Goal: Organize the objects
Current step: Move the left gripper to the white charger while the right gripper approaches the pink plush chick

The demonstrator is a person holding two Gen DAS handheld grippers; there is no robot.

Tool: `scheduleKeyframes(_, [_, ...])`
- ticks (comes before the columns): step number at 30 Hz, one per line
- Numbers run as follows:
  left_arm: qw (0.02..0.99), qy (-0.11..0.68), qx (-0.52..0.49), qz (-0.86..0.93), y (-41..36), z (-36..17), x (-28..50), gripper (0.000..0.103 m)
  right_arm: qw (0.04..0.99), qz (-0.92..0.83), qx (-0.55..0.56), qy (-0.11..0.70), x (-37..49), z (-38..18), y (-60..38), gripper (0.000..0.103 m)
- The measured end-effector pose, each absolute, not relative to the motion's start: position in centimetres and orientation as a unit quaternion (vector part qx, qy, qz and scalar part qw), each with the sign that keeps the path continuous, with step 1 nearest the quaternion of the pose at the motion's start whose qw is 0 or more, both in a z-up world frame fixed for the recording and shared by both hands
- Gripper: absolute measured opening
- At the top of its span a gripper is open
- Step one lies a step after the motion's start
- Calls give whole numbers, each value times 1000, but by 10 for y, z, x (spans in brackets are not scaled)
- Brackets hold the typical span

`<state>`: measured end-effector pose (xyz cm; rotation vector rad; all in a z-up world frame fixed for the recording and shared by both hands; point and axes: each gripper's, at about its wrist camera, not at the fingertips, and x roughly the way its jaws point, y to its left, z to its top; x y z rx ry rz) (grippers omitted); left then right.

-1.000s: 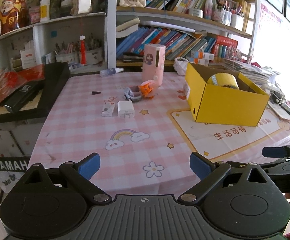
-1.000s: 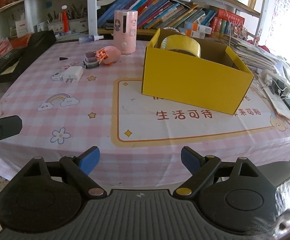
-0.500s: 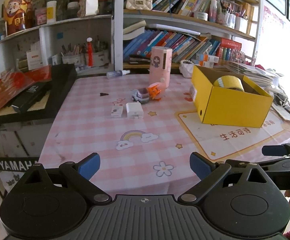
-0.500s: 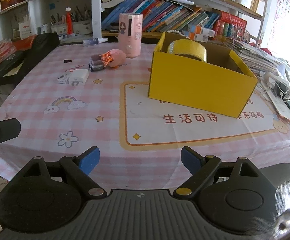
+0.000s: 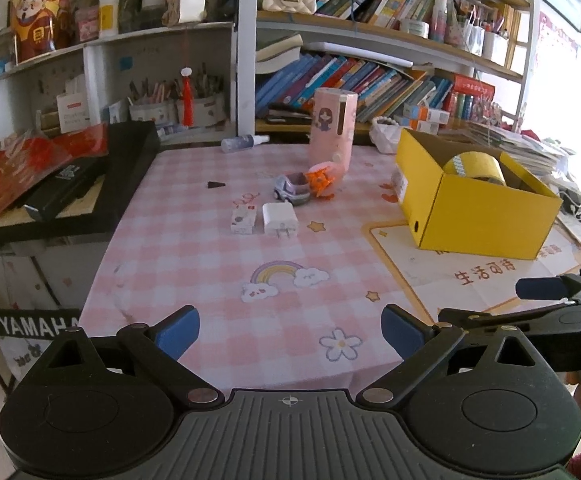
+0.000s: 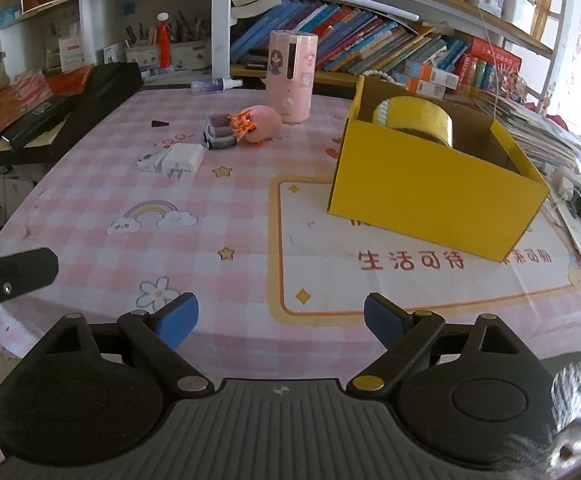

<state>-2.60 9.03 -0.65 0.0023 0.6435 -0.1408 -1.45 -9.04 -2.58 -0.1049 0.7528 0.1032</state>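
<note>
An open yellow box stands on the right of the pink checked table with a roll of yellow tape inside. Further back lie a white charger, a small white packet, a grey toy car, a pink and orange toy and a pink cylinder. My left gripper and right gripper hang open and empty at the table's near edge, far from them all.
A black case and red packets sit on a side stand to the left. Bookshelves fill the back wall. A small spray bottle and a black bit lie on the far table. Papers and cables crowd the right edge.
Both views have drawn back and tilted slightly, so the table objects sit a little lower and farther. Both grippers stay open and empty.
</note>
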Motion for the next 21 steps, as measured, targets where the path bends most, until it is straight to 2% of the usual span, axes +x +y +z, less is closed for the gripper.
scheduleKeyframes(21, [943, 330, -14, -33, 97, -13, 49, 103, 926, 107, -57, 357, 84, -24, -72, 87])
